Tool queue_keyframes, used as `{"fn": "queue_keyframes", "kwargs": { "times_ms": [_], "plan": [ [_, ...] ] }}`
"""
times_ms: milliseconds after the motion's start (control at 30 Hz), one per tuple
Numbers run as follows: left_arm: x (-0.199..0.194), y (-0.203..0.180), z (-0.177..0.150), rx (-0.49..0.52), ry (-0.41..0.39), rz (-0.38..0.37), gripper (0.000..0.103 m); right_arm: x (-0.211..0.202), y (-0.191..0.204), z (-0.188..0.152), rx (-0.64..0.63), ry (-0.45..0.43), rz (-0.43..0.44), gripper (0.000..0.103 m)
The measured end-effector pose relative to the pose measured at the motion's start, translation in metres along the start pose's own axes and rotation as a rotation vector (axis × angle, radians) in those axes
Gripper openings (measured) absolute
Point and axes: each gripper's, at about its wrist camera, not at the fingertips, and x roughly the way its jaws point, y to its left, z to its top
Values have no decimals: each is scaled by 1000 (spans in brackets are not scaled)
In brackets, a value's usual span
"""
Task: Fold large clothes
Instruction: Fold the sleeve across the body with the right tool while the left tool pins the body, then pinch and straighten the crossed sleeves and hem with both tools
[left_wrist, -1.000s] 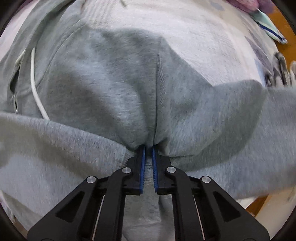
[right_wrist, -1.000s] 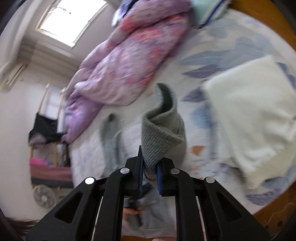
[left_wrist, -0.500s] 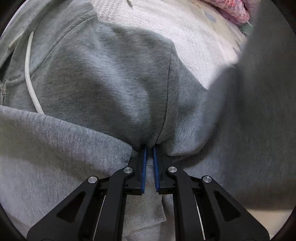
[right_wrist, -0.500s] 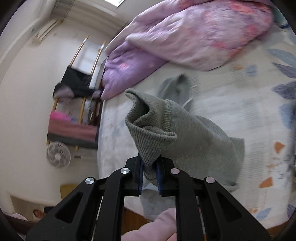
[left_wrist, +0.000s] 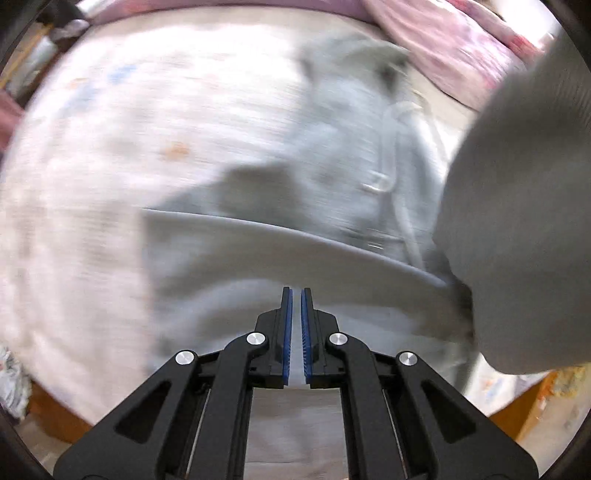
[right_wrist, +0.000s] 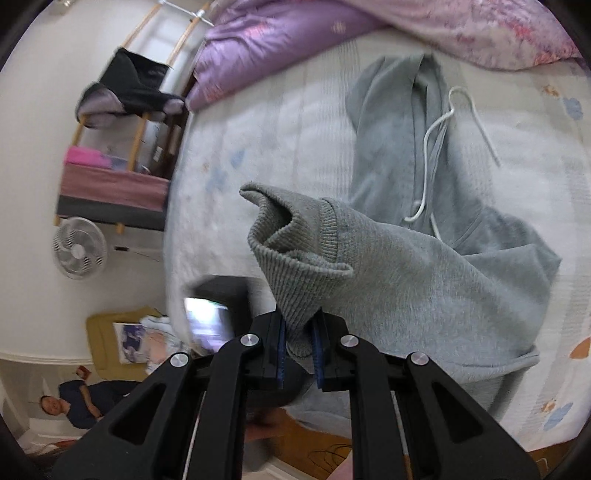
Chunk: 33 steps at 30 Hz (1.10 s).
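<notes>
A grey zip hoodie (right_wrist: 399, 155) with white drawstrings lies on the bed, hood toward the far side. My right gripper (right_wrist: 298, 328) is shut on the ribbed cuff (right_wrist: 295, 251) of its sleeve and holds the sleeve lifted over the body. In the left wrist view the hoodie (left_wrist: 332, 192) is motion-blurred; the lifted sleeve (left_wrist: 517, 229) hangs at the right. My left gripper (left_wrist: 296, 295) has its blue pads nearly together just above the hoodie's folded lower part (left_wrist: 258, 251). No cloth shows between the pads.
A purple-pink quilt (right_wrist: 332, 33) lies bunched along the far side of the pale patterned bedsheet (right_wrist: 258, 140). Beyond the bed's left edge stand a white fan (right_wrist: 79, 251), a wooden rack with clothes (right_wrist: 122, 88) and a seated person (right_wrist: 70, 406).
My left gripper has let go of the hoodie fold it pinched and pulled back and swung left. My right gripper has carried the sleeve cuff across over the hoodie's body.
</notes>
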Motion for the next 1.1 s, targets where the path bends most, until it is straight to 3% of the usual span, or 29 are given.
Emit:
{"fn": "queue_keyframes", "kwargs": {
  "times_ms": [233,300,400,433,467,500,533,667,700,767,900,967,1033,1100],
  "plan": [
    [-11,81,-1,-80,-8,46,6,105,7,-19,-1,74,-137,11],
    [-6,90,-4,-93,4,47,6,133,0,-26,44,116,-119,16],
    [4,99,-11,-115,34,51,11,163,-20,-37,185,245,5,48],
    [5,102,-14,-122,47,55,19,163,-25,-39,219,255,16,68],
    [5,103,-18,-125,50,54,28,157,-31,-41,248,239,25,78],
    [6,104,-19,-128,51,47,32,147,-37,-42,254,212,13,80],
    [7,102,-21,-128,51,37,37,139,-40,-44,250,200,-5,80],
    [21,86,-20,-115,84,-2,37,88,-84,-52,229,129,-195,78],
    [28,78,-19,-110,93,-14,37,72,-108,-55,240,99,-246,71],
    [40,67,-15,-115,104,-26,37,56,-149,-62,273,108,-358,28],
    [76,48,-8,-142,190,7,37,34,-243,-79,413,125,-574,20],
    [94,40,-6,-153,216,29,36,35,-277,-87,498,153,-572,17],
    [115,33,-10,-157,269,82,33,41,-305,-99,612,172,-454,17],
    [122,29,-14,-155,278,109,32,43,-312,-104,610,180,-426,17]
  ]
}}
